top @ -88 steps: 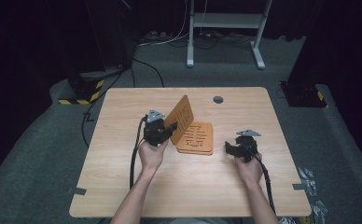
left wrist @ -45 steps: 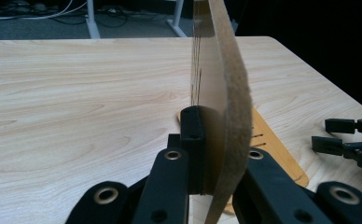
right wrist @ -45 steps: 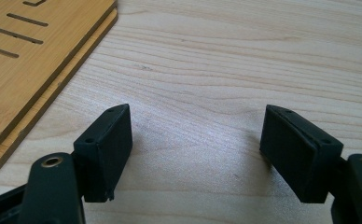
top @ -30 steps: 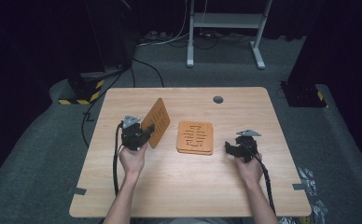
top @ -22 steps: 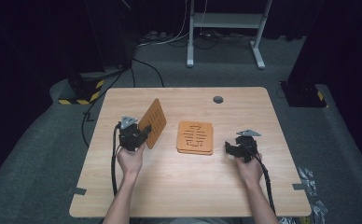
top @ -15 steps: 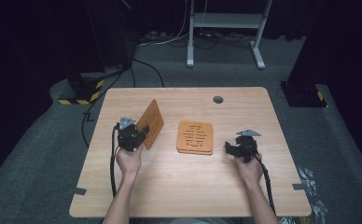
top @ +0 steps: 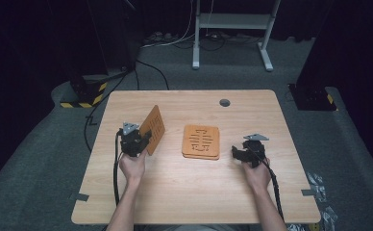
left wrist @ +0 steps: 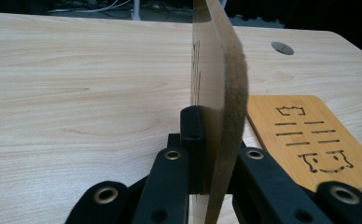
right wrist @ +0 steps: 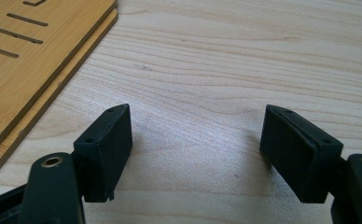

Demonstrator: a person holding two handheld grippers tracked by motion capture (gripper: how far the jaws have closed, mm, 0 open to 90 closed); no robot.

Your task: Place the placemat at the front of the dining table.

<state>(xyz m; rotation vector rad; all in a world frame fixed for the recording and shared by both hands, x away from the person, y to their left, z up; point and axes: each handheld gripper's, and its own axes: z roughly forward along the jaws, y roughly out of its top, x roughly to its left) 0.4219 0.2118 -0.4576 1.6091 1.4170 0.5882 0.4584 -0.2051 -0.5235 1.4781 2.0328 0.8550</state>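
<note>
A pale wooden table [top: 199,192] stands on grey carpet [top: 353,144] in a dark room. A white metal frame [top: 232,29] stands far behind, with cables [top: 175,38] and yellow-black hazard tape [top: 86,98] at far left.

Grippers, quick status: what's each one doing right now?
Left gripper: shut on the lifted wooden board, held on edge above the table.
Right gripper: open, empty, low over the table beside the stacked boards.
</note>
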